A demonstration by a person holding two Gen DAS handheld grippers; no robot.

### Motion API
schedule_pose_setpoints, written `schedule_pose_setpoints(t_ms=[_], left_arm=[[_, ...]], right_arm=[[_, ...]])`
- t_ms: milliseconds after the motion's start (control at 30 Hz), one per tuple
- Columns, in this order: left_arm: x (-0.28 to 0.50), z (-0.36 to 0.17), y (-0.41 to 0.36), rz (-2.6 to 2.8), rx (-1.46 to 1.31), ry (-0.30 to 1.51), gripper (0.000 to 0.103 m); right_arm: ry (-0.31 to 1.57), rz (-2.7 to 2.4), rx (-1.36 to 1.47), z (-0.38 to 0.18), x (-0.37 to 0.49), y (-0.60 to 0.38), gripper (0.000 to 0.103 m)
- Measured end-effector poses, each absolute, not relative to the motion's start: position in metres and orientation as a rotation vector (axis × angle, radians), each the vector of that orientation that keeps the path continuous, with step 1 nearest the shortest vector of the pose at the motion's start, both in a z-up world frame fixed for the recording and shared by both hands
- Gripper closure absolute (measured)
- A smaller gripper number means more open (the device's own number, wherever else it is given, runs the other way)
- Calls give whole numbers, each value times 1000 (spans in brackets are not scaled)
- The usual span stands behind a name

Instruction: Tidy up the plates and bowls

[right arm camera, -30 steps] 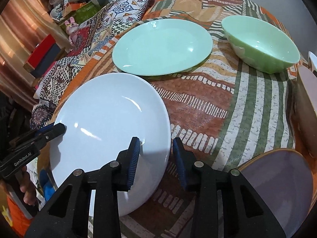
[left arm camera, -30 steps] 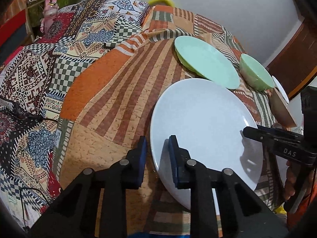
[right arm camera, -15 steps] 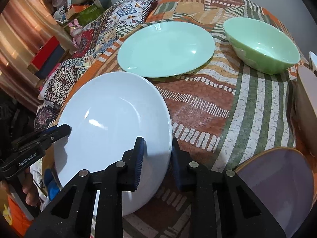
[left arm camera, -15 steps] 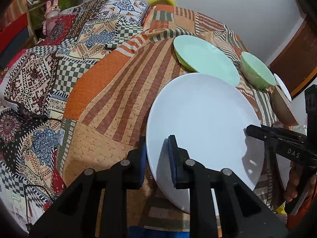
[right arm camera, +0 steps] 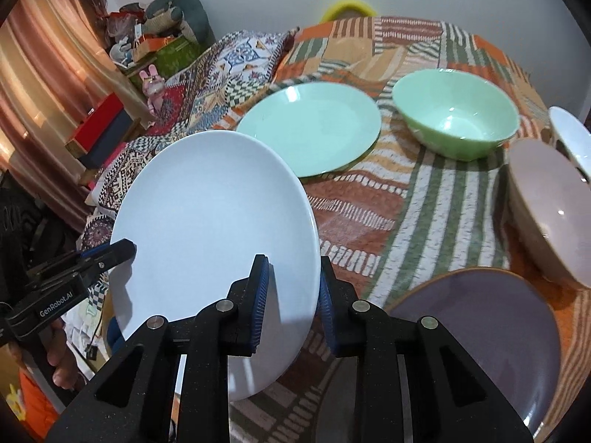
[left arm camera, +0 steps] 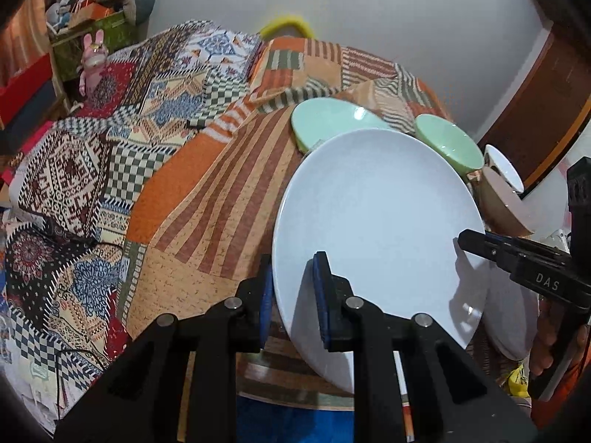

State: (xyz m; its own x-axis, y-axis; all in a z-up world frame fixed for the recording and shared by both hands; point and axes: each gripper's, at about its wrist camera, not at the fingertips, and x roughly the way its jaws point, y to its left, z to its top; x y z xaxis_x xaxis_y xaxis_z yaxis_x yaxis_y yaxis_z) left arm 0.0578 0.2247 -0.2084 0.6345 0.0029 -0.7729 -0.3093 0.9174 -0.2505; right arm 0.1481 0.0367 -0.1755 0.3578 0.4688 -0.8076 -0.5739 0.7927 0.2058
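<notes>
Both grippers angle downward. The left gripper (left arm camera: 291,291) and right gripper (right arm camera: 291,301) each clamp opposite rims of the white plate (left arm camera: 376,229), their fingers narrow.

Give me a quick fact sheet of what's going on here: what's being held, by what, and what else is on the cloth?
Held item: white plate, tilted, lifted off the cloth
Left gripper: shut on the plate's left rim
Right gripper: shut on the plate's right rim
Surface: patchwork cloth
Other plates: mint green plate; purple plate
Bowls: green bowl; pinkish bowl; white bowl at the right edge
Stacked yet: nothing that I can see
</notes>
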Motion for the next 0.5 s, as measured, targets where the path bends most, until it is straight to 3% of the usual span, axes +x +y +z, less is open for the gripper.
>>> schedule_pose_setpoints(t_ms=[500], left_arm=[[57,-170,171,120,-313,833,83]], right_arm=[[929,633,-59,-146,133,-16,79]])
